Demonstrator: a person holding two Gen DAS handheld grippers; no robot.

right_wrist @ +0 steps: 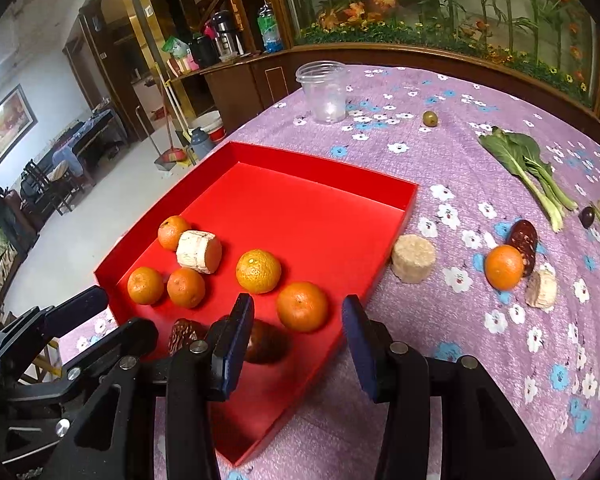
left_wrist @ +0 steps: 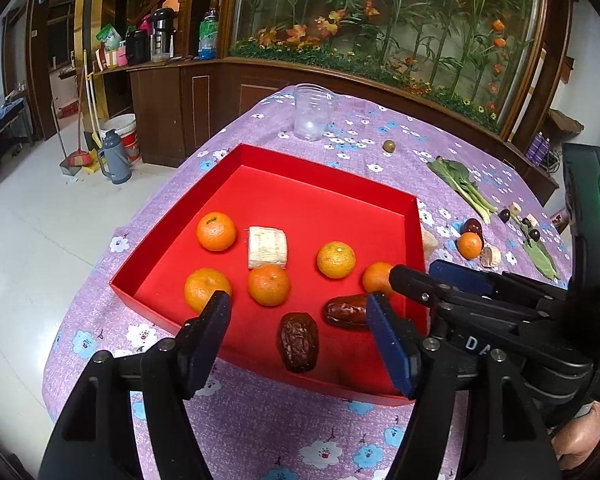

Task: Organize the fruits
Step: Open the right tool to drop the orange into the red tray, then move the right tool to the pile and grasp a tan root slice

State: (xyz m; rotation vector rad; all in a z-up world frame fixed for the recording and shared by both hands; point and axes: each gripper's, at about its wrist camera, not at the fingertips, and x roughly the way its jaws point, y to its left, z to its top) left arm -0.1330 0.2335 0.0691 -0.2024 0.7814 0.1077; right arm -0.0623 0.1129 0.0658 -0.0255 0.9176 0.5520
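Observation:
A red tray (left_wrist: 260,154) (right_wrist: 324,168) on the purple flowered cloth holds several oranges (left_wrist: 216,231), a pale cylinder piece (left_wrist: 267,247) and two dark red dates (left_wrist: 298,342) (left_wrist: 346,311). My left gripper (left_wrist: 298,304) hangs open over the tray's near edge; the dates lie below it, untouched. My right gripper (right_wrist: 298,304) is open above the tray's near right corner, with an orange (right_wrist: 302,306) lying loose beyond its fingers. Outside the tray to the right sit one orange (right_wrist: 503,267), a date (right_wrist: 523,240) and two pale cylinder pieces (right_wrist: 414,258) (right_wrist: 542,288).
A clear plastic cup (right_wrist: 324,90) stands at the table's far side, with a small green fruit (right_wrist: 430,119) near it. A leafy green vegetable (right_wrist: 528,168) and small dark fruits (right_wrist: 587,216) lie far right. The table edge drops to the floor on the left.

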